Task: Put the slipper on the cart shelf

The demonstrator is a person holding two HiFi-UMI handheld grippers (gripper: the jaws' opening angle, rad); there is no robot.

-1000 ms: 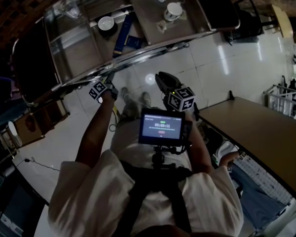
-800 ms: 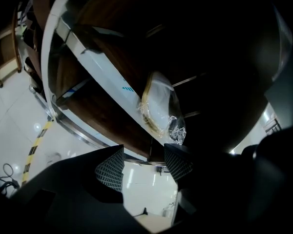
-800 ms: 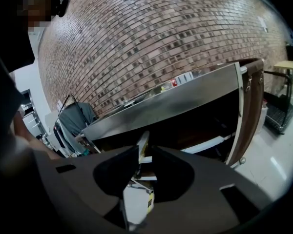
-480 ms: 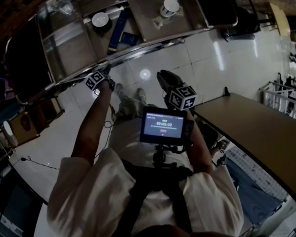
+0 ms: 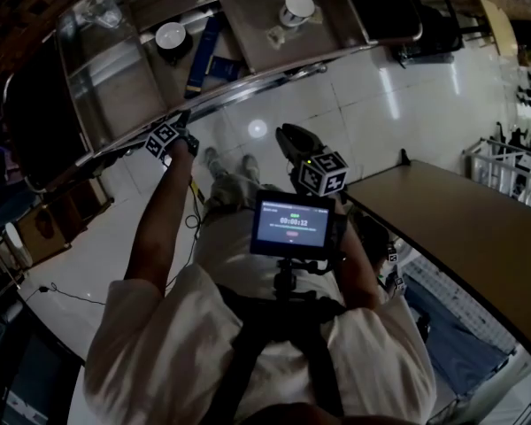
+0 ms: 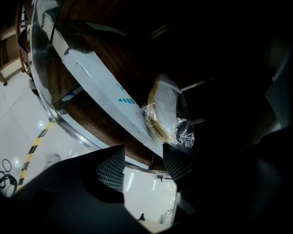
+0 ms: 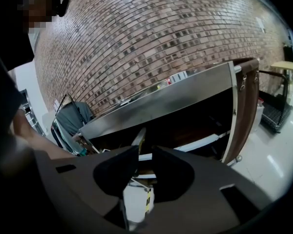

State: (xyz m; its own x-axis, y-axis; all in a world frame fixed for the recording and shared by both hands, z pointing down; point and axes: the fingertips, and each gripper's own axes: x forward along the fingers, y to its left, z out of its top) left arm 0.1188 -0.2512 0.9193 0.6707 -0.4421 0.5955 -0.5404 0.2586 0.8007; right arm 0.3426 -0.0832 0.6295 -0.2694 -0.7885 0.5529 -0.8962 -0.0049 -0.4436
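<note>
In the left gripper view a plastic-wrapped slipper (image 6: 163,108) lies on the cart shelf (image 6: 102,87), just beyond my right pad. My left gripper (image 6: 144,162) is open with nothing between its pads; its jaws have just closed a little. In the head view the left gripper (image 5: 173,131) is at the cart's steel rim (image 5: 248,91). My right gripper (image 5: 311,162) hovers over the floor in front of the cart, shut on a dark second slipper (image 5: 294,142). The right gripper view shows that slipper (image 7: 138,139) edge-on in the right gripper (image 7: 144,155).
The cart top carries two cups (image 5: 170,35) (image 5: 296,9) and a dark blue box (image 5: 202,56). A wooden table (image 5: 460,237) stands at the right, and a dark chair (image 5: 434,25) beyond the cart. A screen (image 5: 292,224) hangs on my chest. A brick wall (image 7: 161,43) rises behind the cart.
My left gripper has edged closer in under the cart's rim. The right gripper with its slipper has stayed where it was.
</note>
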